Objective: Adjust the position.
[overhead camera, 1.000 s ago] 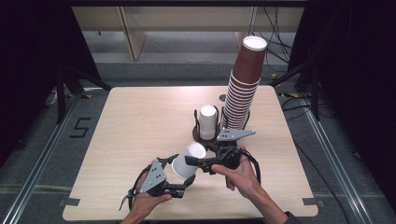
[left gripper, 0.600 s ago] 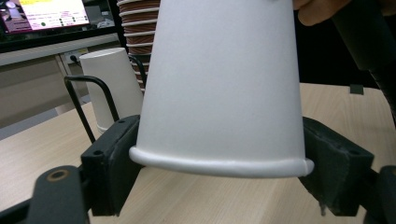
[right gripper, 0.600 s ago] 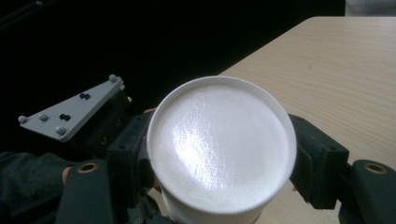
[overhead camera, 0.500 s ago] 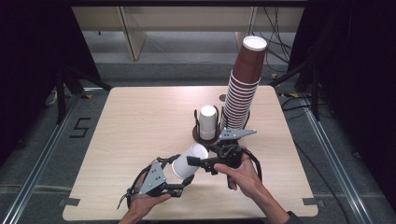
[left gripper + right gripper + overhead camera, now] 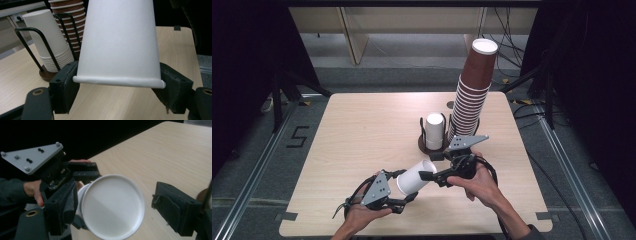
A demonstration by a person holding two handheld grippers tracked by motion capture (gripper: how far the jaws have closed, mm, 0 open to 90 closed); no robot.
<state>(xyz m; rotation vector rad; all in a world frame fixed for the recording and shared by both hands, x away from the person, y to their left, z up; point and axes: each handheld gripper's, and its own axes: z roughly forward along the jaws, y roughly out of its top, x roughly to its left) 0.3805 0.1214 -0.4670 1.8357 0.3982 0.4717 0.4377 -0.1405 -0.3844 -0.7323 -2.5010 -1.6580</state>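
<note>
1. White paper cup (image 5: pixel 414 175) is lying tilted in mid-air at lower centre of the high view, above the wooden table (image 5: pixel 362 135), rim end toward the bottom of the frame.
2. Left gripper (image 5: pixel 404 197) is gripping that cup at its rim end; in the left gripper view the two pads are pressing both sides of the rolled rim, cup (image 5: pixel 120 42) rising up the middle of the frame.
3. Right gripper (image 5: pixel 428 167) is sitting at the cup's closed base end, jaws standing apart. In the right gripper view the cup's round base (image 5: pixel 112 206) is lying between its pads, touching the left pad, clear of the right one.
4. Black wire holder (image 5: pixel 427 140), just right of centre in the high view, is carrying a white cup stack (image 5: pixel 435 129).
5. Tall brown cup stack (image 5: pixel 473 85) is standing just beside it, leaning right.
</note>
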